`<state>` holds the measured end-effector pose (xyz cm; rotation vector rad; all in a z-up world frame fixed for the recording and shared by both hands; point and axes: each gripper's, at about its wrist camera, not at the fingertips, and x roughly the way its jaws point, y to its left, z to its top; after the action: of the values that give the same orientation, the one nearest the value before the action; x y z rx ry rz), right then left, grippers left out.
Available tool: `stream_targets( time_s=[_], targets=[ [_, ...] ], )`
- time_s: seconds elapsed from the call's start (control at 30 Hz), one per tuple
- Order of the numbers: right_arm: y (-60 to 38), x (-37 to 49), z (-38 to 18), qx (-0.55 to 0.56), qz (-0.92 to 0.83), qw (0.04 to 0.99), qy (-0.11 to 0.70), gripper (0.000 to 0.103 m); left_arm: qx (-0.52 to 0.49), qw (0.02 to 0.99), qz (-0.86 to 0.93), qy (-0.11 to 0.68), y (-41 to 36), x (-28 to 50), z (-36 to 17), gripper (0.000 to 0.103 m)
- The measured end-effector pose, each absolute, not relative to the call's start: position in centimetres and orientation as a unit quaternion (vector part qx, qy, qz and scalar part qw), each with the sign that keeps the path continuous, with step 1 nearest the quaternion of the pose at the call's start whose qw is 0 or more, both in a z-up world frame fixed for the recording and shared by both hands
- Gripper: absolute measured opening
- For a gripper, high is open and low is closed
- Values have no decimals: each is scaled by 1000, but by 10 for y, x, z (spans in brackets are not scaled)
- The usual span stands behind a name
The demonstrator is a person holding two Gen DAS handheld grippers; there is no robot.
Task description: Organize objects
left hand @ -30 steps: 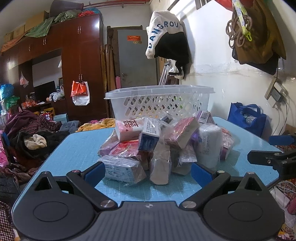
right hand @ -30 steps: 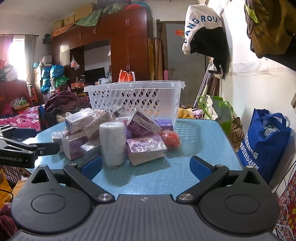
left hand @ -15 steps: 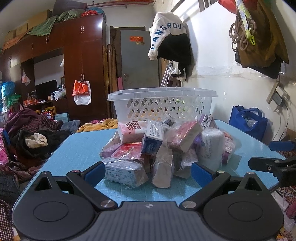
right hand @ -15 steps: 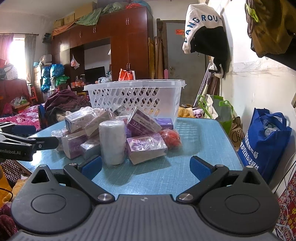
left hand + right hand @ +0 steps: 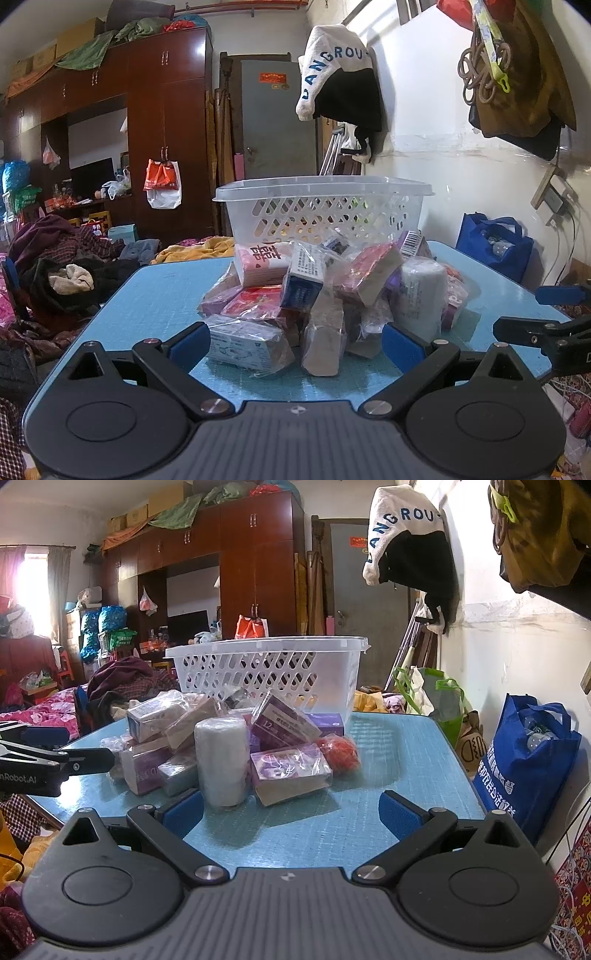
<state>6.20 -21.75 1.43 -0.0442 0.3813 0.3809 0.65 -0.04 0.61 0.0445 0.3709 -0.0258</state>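
Left wrist view: the left gripper (image 5: 295, 338) fills the bottom of the frame, its blue-padded fingers (image 5: 186, 341) spread wide and grasping nothing. Between and just beyond the fingertips, at centre frame, lies a pile of wrapped packets (image 5: 325, 284) on the blue table (image 5: 159, 291). Nearest the left fingertip is a clear-wrapped white box (image 5: 243, 343); a grey pouch (image 5: 325, 339) stands just right of it, and a white roll (image 5: 421, 295) stands upright at the right of the pile. Behind the pile, above centre, a white perforated basket (image 5: 321, 210) sits on the table. The right gripper's fingers enter at the right edge, beside the table.

Right wrist view: the right gripper (image 5: 291, 810) occupies the bottom of the frame, likewise released, its fingers (image 5: 400, 812) apart over bare table (image 5: 388, 760). The white roll (image 5: 221, 760) stands just beyond the left fingertip, with a purple box (image 5: 291, 771) touching its right side and a red mesh-wrapped item (image 5: 341, 753) farther right. The basket (image 5: 266, 679) stands behind the pile at centre. A blue bag (image 5: 528, 764) rests against the wall at the right edge; the left gripper's finger (image 5: 81, 760) enters at the left edge.
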Motion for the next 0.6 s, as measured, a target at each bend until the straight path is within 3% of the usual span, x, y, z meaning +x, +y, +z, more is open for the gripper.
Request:
stream_targets(
  time_s=[0.6],
  targets=[
    [-217,62,14,-23,189,963,190,103,29,982,-17,187,-1,6,4,100]
  ],
)
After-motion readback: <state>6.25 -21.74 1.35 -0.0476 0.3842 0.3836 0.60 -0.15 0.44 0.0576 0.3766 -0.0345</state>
